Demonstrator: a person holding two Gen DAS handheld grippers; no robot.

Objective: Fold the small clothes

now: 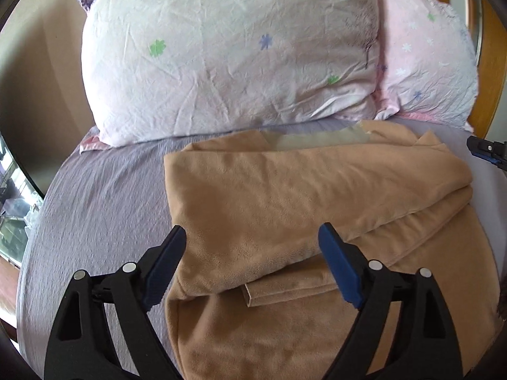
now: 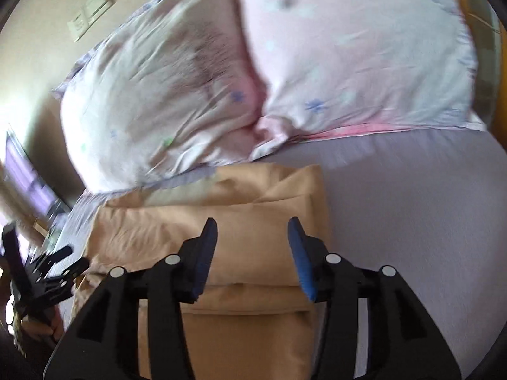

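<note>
A tan fleece garment [image 1: 285,202] lies partly folded on the lilac bed sheet [image 1: 104,196], with a folded layer on top and a small strap end sticking out near the front. My left gripper [image 1: 253,237] is open and empty, just above the garment's near left part. In the right wrist view the same garment [image 2: 253,253] lies under my right gripper [image 2: 253,231], which is open and empty above its folded right part. The right gripper's tip [image 1: 484,152] shows at the left view's right edge. The left gripper [image 2: 47,272] shows at the right view's left edge.
Two floral pillows [image 1: 221,57] [image 1: 424,63] lean at the head of the bed behind the garment. A wooden headboard [image 1: 491,63] stands at the right. A wall with switches [image 2: 92,9] and a window [image 2: 25,177] are at the left. Bare sheet [image 2: 412,215] lies right of the garment.
</note>
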